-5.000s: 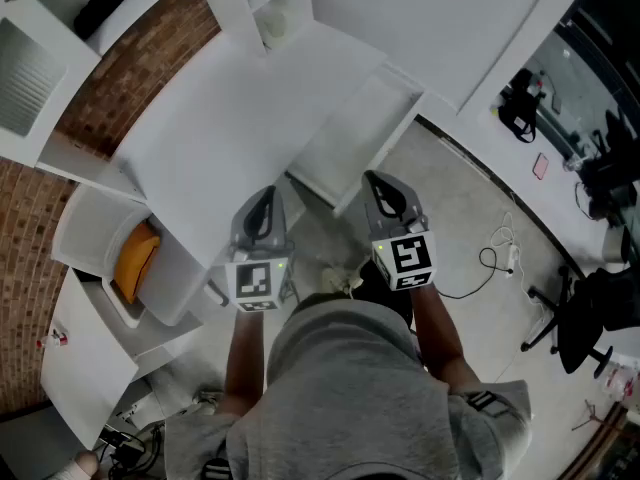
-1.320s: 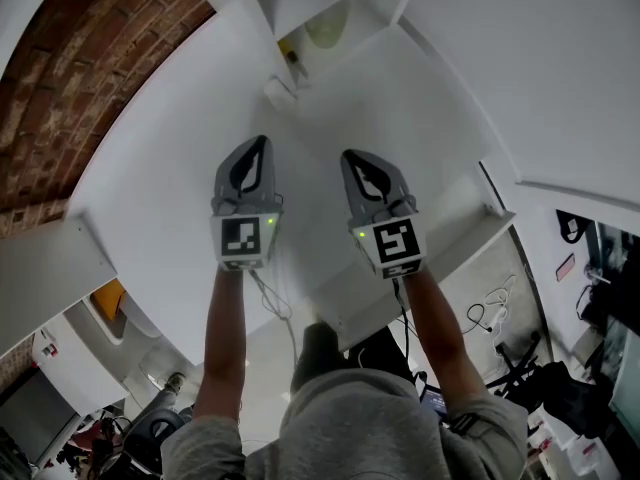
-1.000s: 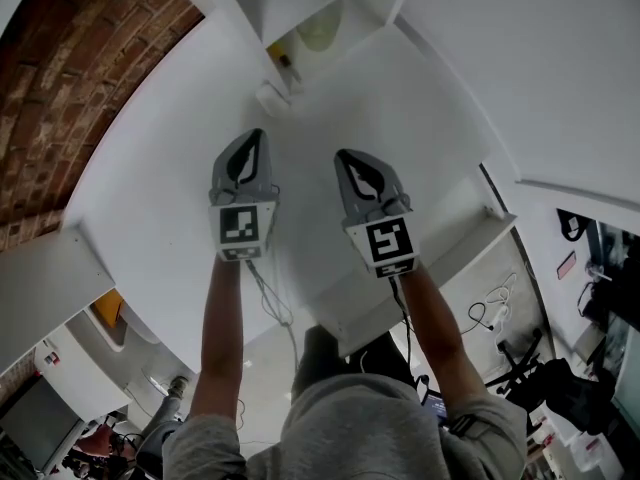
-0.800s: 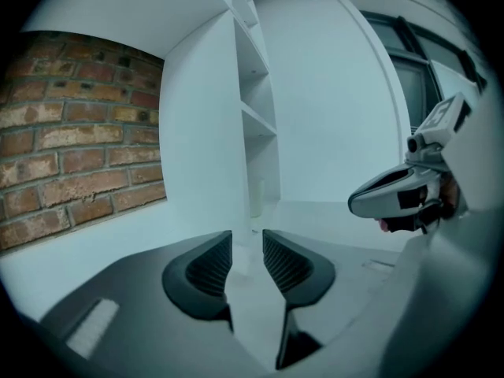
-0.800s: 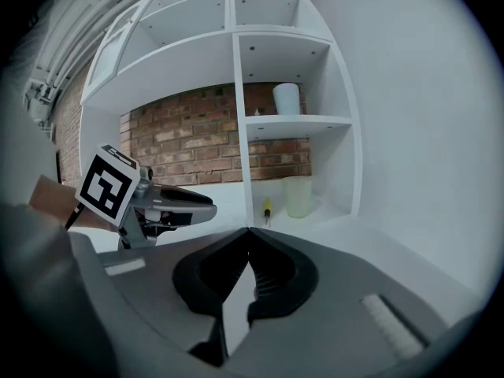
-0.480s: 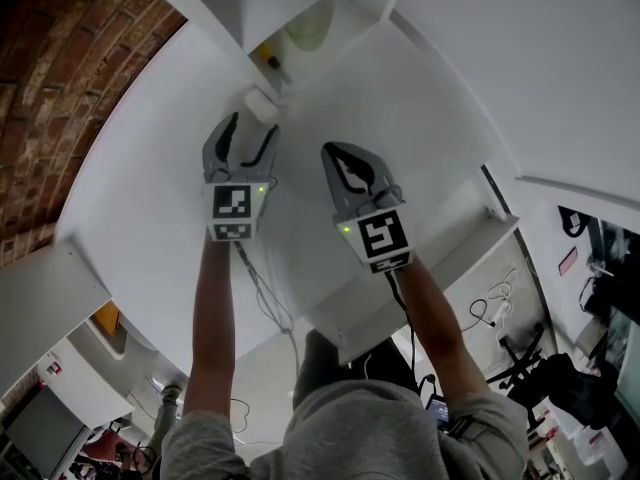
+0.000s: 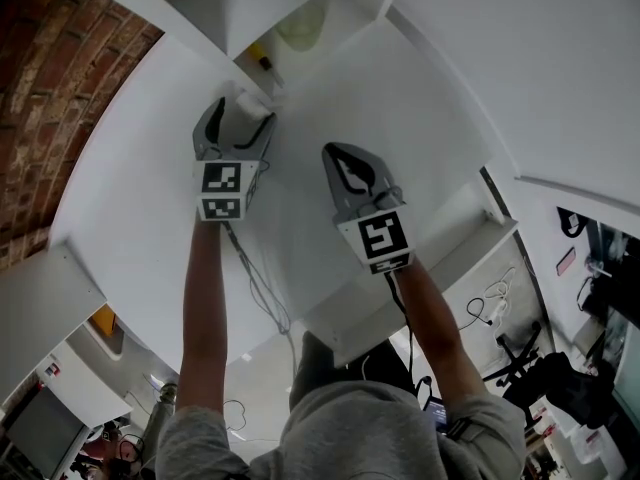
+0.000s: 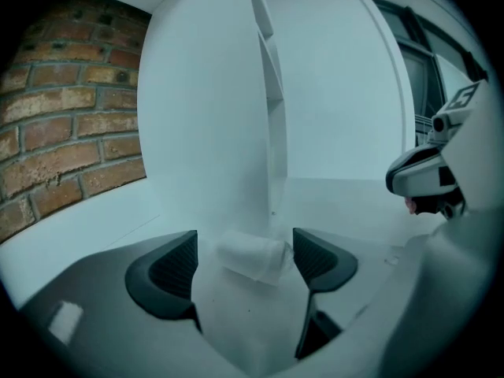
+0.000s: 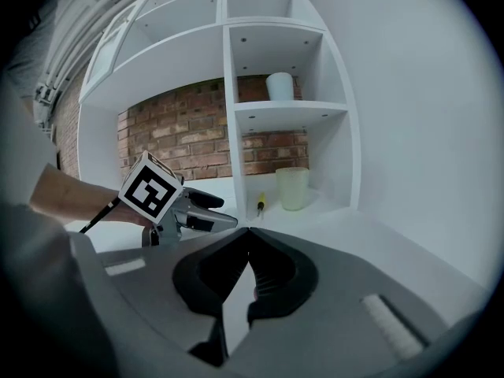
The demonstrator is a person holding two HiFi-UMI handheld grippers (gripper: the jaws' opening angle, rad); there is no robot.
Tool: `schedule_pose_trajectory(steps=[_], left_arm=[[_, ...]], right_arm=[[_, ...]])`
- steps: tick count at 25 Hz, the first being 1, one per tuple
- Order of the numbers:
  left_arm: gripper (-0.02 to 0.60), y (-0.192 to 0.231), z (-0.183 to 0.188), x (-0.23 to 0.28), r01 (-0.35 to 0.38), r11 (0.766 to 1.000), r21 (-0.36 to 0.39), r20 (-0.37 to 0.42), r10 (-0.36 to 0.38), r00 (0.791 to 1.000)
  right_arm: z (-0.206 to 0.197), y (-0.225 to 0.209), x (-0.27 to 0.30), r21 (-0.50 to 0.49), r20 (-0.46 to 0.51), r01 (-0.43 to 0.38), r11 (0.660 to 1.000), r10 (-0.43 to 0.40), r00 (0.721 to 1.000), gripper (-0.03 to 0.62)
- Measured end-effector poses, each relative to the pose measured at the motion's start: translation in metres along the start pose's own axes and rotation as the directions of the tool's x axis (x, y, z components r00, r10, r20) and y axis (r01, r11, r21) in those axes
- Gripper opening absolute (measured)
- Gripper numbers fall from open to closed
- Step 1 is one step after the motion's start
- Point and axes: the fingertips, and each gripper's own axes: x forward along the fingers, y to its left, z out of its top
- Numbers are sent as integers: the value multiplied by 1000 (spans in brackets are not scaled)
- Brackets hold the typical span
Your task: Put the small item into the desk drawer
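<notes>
Small item [image 8: 252, 257], a short white roll-like piece, lay on the white surface [image 7: 150, 178] close against the foot of the shelf unit's upright panel [image 8: 264, 132]. It had not been lifted. The left gripper [image 8: 244, 239] was set down around it. Its jaws had just been opening and stood wide, one on each side of the small item, which sat nearer the right-hand pad in the left gripper view. Neither pad seemed to press on it.

The right gripper [image 9: 248, 231] hung above the surface beside the left one, its jaws closed together on nothing. In the head view it was well short of the shelf [image 7: 338, 152].

The step in hand looked like the pick-up, the first part of the task, with everything after it still to do. The next move called for closing the left jaws squarely on the item without nudging it against the panel. It would then need lifting clear and carrying back toward what appeared to be the open drawer [image 7: 430, 258] at the surface's near edge, on the right-hand side in the head view.
</notes>
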Motion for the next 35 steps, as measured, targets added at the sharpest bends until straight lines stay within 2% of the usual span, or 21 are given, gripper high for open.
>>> schedule_pose_trajectory(steps=[3,10,12,25,35], left_arm=[[377,1,-4,3,0,1000,3,-27,0,1000],[302,-5,-1,7,-5,999,33,-69,8,998],[298,-5,-1,7,-5,999,37,-77,8,997],[288,-7,0,3,-27,999,39,-80,30,996],[288,-21,34,-27,-37,998,44,-24,39,999]], right_arm=[[-2,-4,-1,8,3,5,1000,-5,1000,3],[-6,-13,-6,19,-3,13,1000,-13,1000,3],[-5,-14,-7,22,1,15,1000,-15,1000,3],[1,-22,-23,22,19,35,999,-35,999,3],[22,-16,-53,6,51,64,998,-64,997,3]])
